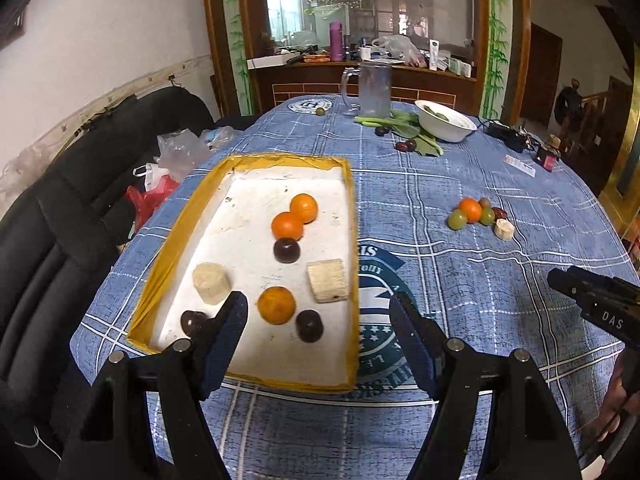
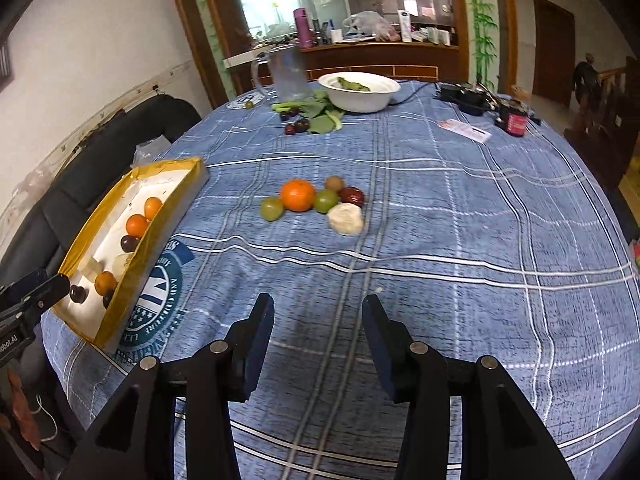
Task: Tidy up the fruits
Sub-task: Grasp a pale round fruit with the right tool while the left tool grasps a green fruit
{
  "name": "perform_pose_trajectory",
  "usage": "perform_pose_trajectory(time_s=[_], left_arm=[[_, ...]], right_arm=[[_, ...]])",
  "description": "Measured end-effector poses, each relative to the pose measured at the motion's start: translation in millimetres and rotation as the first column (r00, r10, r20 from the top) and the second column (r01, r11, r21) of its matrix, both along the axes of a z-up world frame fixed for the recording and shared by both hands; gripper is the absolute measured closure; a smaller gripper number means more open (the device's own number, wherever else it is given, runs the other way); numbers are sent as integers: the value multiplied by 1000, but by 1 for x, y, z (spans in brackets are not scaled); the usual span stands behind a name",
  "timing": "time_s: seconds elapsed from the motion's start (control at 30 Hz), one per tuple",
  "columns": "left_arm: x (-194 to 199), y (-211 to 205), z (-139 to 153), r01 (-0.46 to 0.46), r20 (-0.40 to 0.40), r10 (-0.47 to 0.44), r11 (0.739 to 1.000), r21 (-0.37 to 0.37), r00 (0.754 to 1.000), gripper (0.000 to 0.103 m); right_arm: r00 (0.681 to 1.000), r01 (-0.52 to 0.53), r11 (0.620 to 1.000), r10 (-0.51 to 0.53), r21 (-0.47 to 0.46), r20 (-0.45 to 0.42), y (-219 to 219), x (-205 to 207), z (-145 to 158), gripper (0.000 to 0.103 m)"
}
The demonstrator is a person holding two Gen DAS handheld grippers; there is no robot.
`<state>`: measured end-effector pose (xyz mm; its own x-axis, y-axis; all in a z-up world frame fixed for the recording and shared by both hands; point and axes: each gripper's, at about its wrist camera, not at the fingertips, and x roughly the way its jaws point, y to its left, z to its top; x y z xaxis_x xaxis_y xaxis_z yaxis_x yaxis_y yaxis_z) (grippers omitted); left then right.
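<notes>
Both my grippers are empty: my left gripper [image 1: 318, 312] stands half open above the near end of the yellow-rimmed shallow cardboard tray [image 1: 180, 236], my right gripper [image 2: 318, 316] somewhat narrower, right of the tray. Inside it lie three oranges, three dark plums and pale chunks. A small fruit cluster [image 2: 312, 202] waits farther right; beyond the tray, dark fruits near the white bowl [image 2: 360, 92] are too small to identify.
</notes>
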<state>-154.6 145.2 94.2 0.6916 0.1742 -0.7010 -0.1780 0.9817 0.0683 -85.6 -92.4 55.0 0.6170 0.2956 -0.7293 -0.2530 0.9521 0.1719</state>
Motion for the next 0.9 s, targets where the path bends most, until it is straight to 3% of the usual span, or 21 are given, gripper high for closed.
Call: perform_pose_trajectory(time_s=[0.33,0.63,0.9], left_arm=[[10,-16,-9,28,-33,-27,999,27,999,30],[29,-6,-20,26,-75,-32,997,-72,997,30],[38,-9,-20,51,-57,-56,994,-96,997,30]], right_arm=[[1000,23,1000,-23,3,-9,-22,5,-6,54],[996,74,997,-73,11,-46,-43,32,-5,54],[996,24,1000,-22,17,-91,-4,88,-14,54]])
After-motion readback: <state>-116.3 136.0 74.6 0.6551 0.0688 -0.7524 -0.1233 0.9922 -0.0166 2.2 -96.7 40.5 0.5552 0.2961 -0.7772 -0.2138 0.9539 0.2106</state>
